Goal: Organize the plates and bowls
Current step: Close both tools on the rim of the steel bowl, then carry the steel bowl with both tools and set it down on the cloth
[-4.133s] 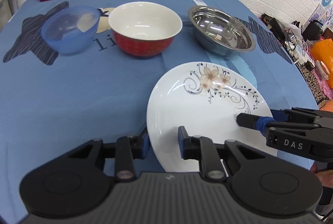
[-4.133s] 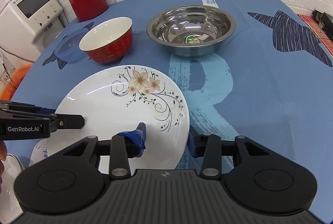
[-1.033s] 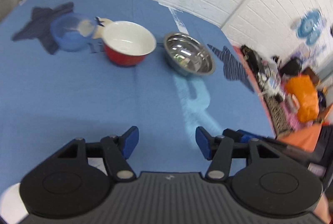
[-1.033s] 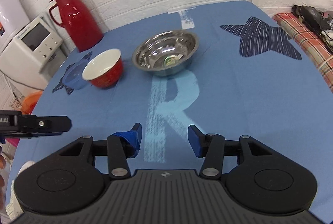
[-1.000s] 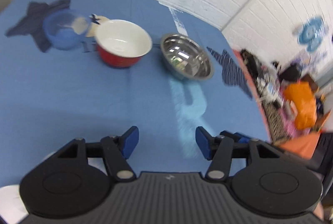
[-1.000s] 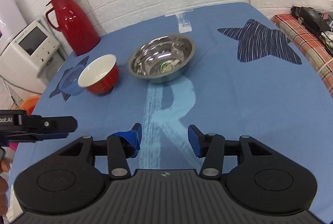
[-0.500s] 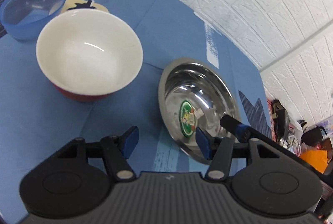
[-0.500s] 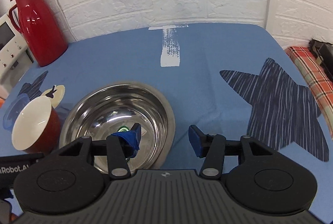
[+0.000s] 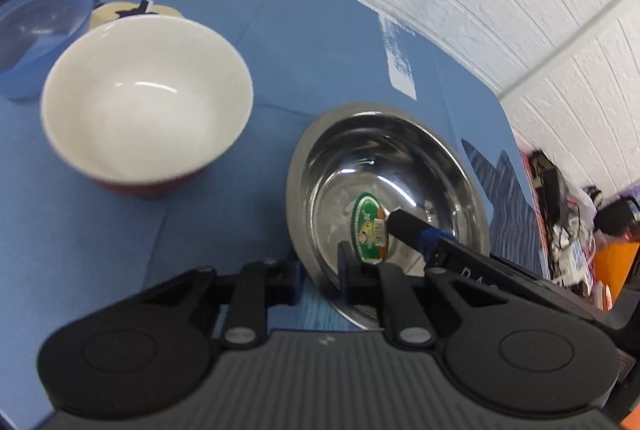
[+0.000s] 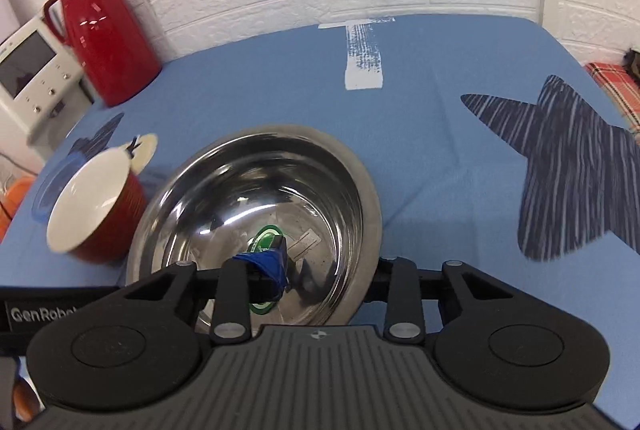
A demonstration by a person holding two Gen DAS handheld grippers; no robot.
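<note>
Steel bowl, the wide shiny stainless one with a green sticker in the bottom (image 10: 256, 206), sits on the blue-clothed counter (image 10: 440, 102) and both sets of tongs are straddling its near rim. Left tongs (image 9: 318, 272) have narrowed around the rim at roughly 7 o'clock of the bowl, one finger outside, one inside. Right tongs (image 10: 326, 270) straddle the rim around 5 o'clock, blue-taped finger down inside the bowl, the other outside, gap looking wider.

My read: this is the grab-the-steel-bowl step. Next move needs both pairs to pinch the thin rim and lift level, since slick metal could slip or tip.

At 9 o'clock of it, just beside, is the red ceramic bowl with a white inside (image 9: 148, 102), and past that the small translucent blue plastic bowl (image 9: 38, 30). Red thermos jug (image 10: 100, 26) stands at the far 10 o'clock edge.

Hard to tell: whether either pair actually touches the metal yet, because the tong bodies cover the bowl's near edge. No plates in sight. Blue bowl is partly cut off behind the red one in the right view.
</note>
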